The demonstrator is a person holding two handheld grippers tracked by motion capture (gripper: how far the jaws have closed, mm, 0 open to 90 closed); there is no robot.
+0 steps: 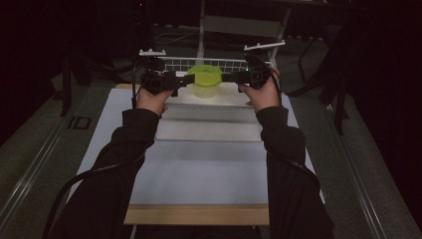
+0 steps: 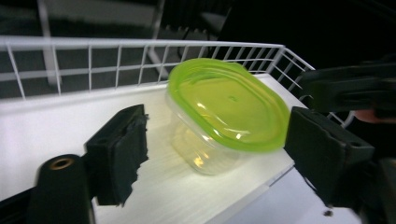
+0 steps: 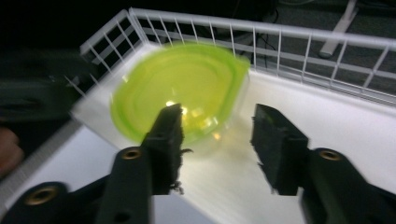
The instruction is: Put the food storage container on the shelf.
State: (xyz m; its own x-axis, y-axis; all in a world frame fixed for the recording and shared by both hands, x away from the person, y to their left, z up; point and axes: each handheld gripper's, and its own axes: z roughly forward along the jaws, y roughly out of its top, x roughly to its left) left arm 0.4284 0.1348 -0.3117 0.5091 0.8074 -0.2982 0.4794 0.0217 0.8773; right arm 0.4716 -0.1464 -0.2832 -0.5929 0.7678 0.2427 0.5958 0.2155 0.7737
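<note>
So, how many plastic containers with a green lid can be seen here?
1. The container sits on the white shelf before the wire rail, between the left gripper and right gripper. Others may be hidden.

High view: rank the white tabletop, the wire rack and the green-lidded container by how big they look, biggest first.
1. White tabletop, by far the largest.
2. Wire rack, partly hidden behind the claws and hands, and farther from the camera.
3. Green-lidded container, smallest, sitting between the left claw and right claw.
</note>
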